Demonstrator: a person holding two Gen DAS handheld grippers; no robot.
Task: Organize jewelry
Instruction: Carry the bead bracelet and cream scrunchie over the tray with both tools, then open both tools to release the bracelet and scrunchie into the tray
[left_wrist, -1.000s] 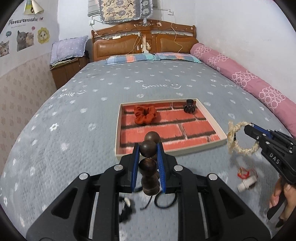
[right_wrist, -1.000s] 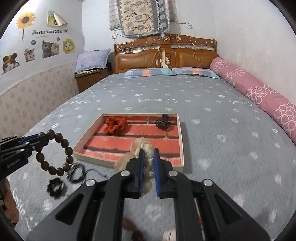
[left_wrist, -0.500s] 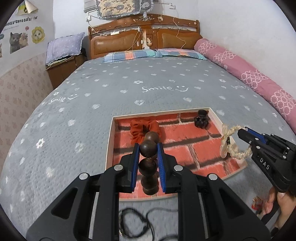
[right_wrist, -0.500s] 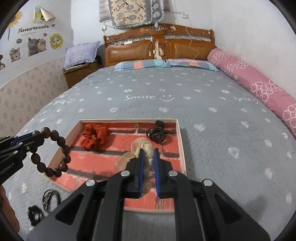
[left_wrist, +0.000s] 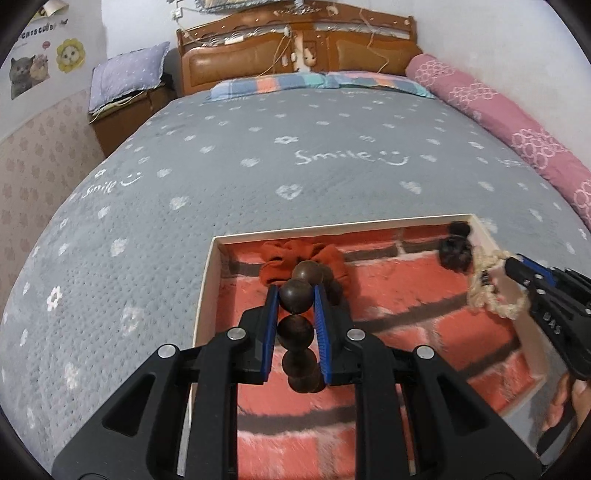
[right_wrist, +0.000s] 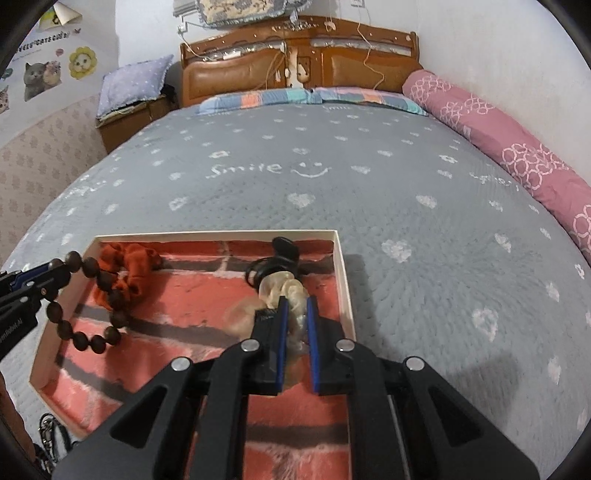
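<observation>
Wooden beads: your left gripper (left_wrist: 295, 295) is clamping a dark bead bracelet (left_wrist: 298, 325) between its blue pads; your left view is showing only a short column of beads, while your right view is showing the whole loop (right_wrist: 90, 302) hanging from that gripper (right_wrist: 55, 271) over the tray's left side.
Pale bracelet: your right gripper (right_wrist: 294, 304) is gripping a cream, braided-looking bracelet (right_wrist: 291, 295) with its jaws nearly together; your left view is showing it as an open ring (left_wrist: 493, 291) dangling from the gripper tip (left_wrist: 511, 264) above the tray's right part.
Tray: a shallow white-rimmed tray (right_wrist: 341, 266) with a red brick-pattern floor is lying on the grey bedspread (right_wrist: 406, 192), and both grippers are hovering over it.
Already in the tray: an orange scrunchie (right_wrist: 129, 258) is sitting in the far left corner and a black hair tie (right_wrist: 275, 260) near the far right corner; your left view is blurring the black one (left_wrist: 455, 247).
Only in your right view: dark cords (right_wrist: 50, 439) are lying on the bedspread outside the tray's near left corner.
Only in your left view: fingers (left_wrist: 569, 398) are wrapping the right gripper's handle.
</observation>
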